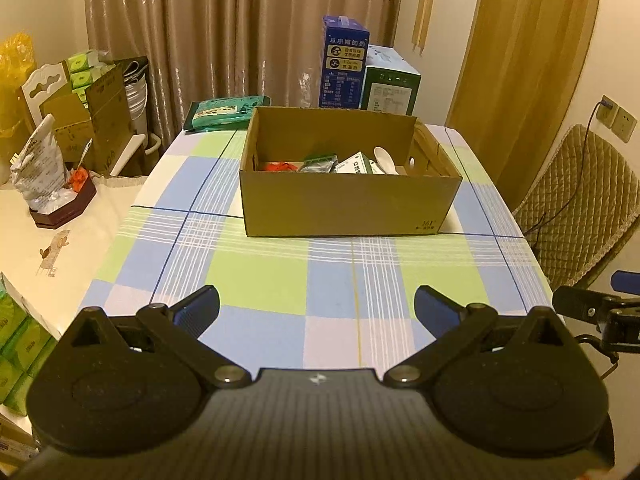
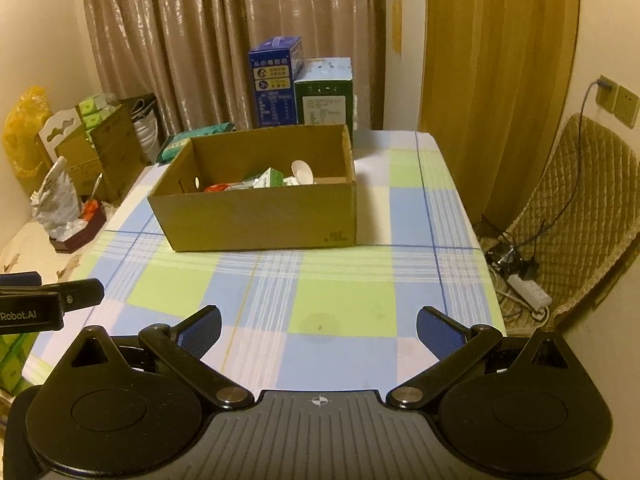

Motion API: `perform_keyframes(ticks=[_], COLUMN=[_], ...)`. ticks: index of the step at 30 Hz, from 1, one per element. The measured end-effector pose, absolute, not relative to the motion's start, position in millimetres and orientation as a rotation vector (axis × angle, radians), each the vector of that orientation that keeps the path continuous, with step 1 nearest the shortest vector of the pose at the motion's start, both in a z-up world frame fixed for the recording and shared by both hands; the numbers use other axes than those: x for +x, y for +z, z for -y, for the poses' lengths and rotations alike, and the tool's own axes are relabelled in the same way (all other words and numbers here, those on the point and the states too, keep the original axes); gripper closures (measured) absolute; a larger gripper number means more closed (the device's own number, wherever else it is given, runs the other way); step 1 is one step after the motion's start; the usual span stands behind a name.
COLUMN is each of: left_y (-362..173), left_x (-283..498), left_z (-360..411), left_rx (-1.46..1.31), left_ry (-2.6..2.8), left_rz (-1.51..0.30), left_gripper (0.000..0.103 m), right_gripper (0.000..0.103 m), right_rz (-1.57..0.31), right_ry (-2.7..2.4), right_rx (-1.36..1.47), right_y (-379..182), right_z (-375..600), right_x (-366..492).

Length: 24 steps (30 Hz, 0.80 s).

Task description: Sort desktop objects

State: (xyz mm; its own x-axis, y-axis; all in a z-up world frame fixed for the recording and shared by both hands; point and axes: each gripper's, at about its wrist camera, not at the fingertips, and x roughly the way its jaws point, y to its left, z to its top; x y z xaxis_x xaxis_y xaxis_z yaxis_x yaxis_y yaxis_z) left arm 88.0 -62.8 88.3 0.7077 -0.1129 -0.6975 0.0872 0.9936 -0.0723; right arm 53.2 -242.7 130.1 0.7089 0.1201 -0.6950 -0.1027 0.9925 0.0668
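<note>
Both tongs are released and carry nothing: the left gripper point(image 1: 316, 312) and the right gripper point(image 2: 318, 330) each hang with fingers spread wide over the checked tablecloth point(image 1: 260, 280), on the near side of the cardboard box point(image 1: 348, 204). The box sits on the cloth and holds the sorted things: a white spoon point(image 1: 386, 160) against its far right wall, a white and green packet point(image 1: 356, 166) beside the spoon, a dark green pouch point(image 1: 320, 162) left of that, and something red point(image 1: 280, 167) at the box's left end. Behind the box stand a blue carton point(image 1: 344, 68) and a green carton point(image 1: 390, 88); a teal packet point(image 1: 224, 114) lies behind its left corner
</note>
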Motion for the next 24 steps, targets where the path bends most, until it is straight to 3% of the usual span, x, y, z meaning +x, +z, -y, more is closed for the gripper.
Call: perform_keyframes(ticks=[24], left_y=[88.1], left_x=[85.7], left_z=[65.7], left_rx=[-0.019], left_ry=[-0.106], left_rz=[-0.76], left_gripper=[0.001], right_gripper=[0.002], right_rz=[-0.775], right_ry=[0.103], right_rx=[0.01], right_y=[126.0], right_z=[243.3], right_x=[49.8])
